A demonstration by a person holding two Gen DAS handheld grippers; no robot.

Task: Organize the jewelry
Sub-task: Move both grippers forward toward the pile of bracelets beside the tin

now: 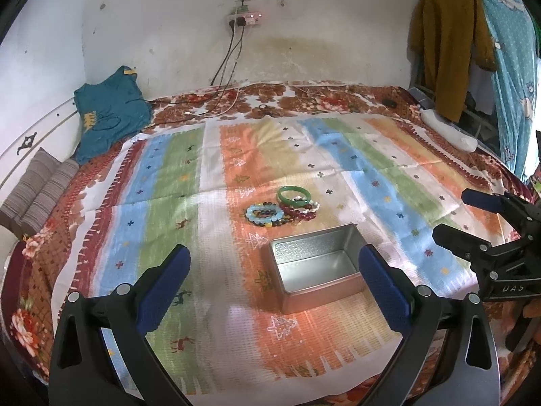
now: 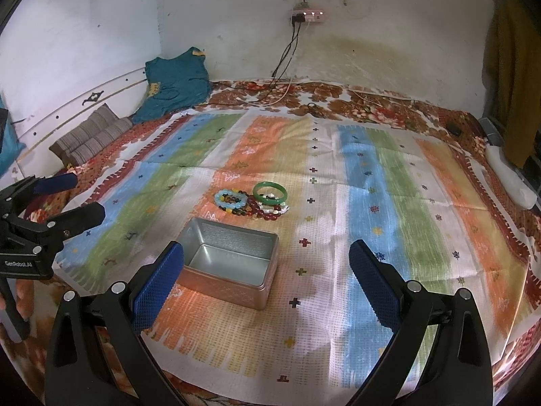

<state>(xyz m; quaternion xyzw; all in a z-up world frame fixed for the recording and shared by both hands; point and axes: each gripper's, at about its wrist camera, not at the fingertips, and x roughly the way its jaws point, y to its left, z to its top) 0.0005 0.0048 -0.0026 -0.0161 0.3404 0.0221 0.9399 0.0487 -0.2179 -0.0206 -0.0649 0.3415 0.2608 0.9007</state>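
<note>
Both tongs hang above the striped cloth point(image 1: 209, 155), jaws spread wide and holding nothing. The left tongs point(image 1: 274, 291) see the tin point(image 1: 316, 267) just ahead, slightly right of their centre line, with the right pad overlapping its near right corner in the picture. The right tongs point(image 2: 267, 291) see the same tin point(image 2: 230, 264) ahead and to their left, by the left pad. The tin stands open and bare inside, its long axis running roughly left to right across both views.

Beyond the tin's far wall lies the heap of bracelets point(image 1: 282, 208), close to the tin but apart from it: a green bangle point(image 1: 293, 196) farthest, a pale blue bead ring point(image 1: 264, 215) on the left, dark red beads point(image 1: 299, 213) nearest the tin.

The heap sits almost dead ahead of the right tongs point(image 2: 253, 201) and a little right of centre for the left. Neither looks clearly nearer; a reach must pass forward over the tin.
</note>
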